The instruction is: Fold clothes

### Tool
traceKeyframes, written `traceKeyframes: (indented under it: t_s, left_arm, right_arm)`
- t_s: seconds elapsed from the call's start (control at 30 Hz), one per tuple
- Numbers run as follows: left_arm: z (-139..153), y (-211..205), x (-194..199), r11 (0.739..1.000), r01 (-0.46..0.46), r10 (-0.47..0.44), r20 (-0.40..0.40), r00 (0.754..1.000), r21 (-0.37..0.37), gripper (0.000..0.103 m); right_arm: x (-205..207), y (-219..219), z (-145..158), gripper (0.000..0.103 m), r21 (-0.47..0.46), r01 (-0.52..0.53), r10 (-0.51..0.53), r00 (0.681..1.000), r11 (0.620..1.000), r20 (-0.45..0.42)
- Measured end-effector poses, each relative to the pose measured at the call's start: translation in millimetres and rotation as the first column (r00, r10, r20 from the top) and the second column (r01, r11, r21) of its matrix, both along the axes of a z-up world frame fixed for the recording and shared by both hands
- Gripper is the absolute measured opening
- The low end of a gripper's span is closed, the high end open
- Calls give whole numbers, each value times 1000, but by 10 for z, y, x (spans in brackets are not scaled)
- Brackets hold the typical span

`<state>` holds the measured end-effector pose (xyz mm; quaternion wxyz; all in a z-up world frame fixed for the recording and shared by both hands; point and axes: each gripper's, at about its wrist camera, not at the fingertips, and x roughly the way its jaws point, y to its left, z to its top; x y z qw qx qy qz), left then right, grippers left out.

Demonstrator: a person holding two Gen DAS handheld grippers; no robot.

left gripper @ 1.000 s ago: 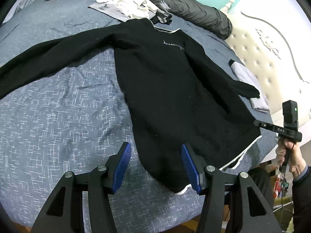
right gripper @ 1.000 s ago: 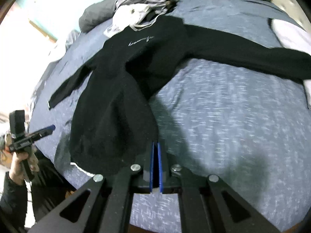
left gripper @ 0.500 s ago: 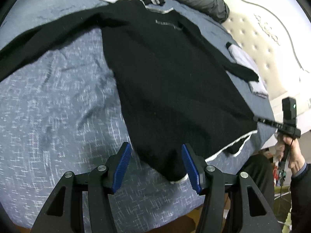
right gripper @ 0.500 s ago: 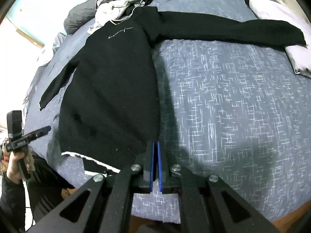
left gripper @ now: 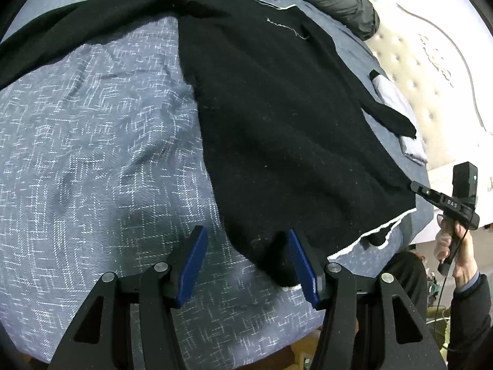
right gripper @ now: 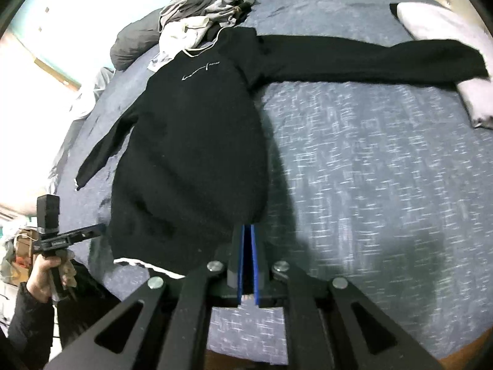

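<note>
On the bed (left gripper: 92, 154), the left tool (left gripper: 246, 262) hovers with its pads apart, straddling the left hem corner of the black sweater (left gripper: 277, 108), not yet gripping it. The sweater lies face up near the bed's foot edge, its long axis running from the hem at the tools toward the collar by the pile of clothes (right gripper: 200, 21), sleeves spread sideways. The right tool (right gripper: 247, 262) has its pads pressed together, apparently pinching the right hem corner. The left tool is nearest the free corner.
</note>
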<state>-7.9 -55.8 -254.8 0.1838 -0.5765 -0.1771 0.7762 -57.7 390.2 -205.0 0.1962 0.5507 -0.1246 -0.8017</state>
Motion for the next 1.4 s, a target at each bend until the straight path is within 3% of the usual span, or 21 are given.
traceKeyframes:
  t_s: [0.03,0.07,0.1,0.2,0.33,0.57,0.73,0.87,0.9,1.03,1.27,1.4]
  left_arm:
    - [7,1,1,1000,0,0,-1,1000,1,59]
    - [16,2,3,1000,0,0,-3,1000,3,59]
    - [31,3,10,1000,-1,1,-6,1000,4,59]
    - [57,10,26,1000,0,0,-10,1000,0,59]
    - [81,-8,50,1000,-1,1,-11,1000,-2,59]
    - [-41,-19,85,1000,3,-3,37,999,7,63]
    - [-126,69,87,995,0,-5,52,999,99,63]
    - [-180,152,110,993,2,-8,51,999,119,61]
    - [-174,135,91,993,6,-12,48,999,122,57]
    - [-118,73,108,992,9,-12,21,1000,125,17]
    - [530,-99,196,988,47,-26,-139,990,145,10]
    - [909,-306,70,989,6,26,-207,978,150,10]
  right_arm:
    - [-15,-15,-19,20,5,5,-5,1000,1000,7]
    - [-29,-28,-38,44,7,4,-4,1000,1000,15]
    - [-41,-45,-59,50,3,0,0,1000,1000,22]
    - [-77,-119,-137,50,-3,-16,16,999,1000,46]
    - [-117,-189,-298,50,63,-28,22,995,998,98]
    - [-107,-57,-453,50,21,5,-8,988,1000,153]
    - [-65,-42,-470,50,1,2,-2,987,1000,161]
    - [-32,-72,-445,50,-3,-3,3,987,1000,159]
    - [-25,-76,-439,50,-4,-4,4,987,1000,159]
    - [-13,-61,-422,50,-10,-2,3,988,1000,157]
    - [5,-62,-336,50,-28,10,-6,992,1000,129]
    - [-3,-72,-229,50,2,27,-27,995,1000,93]
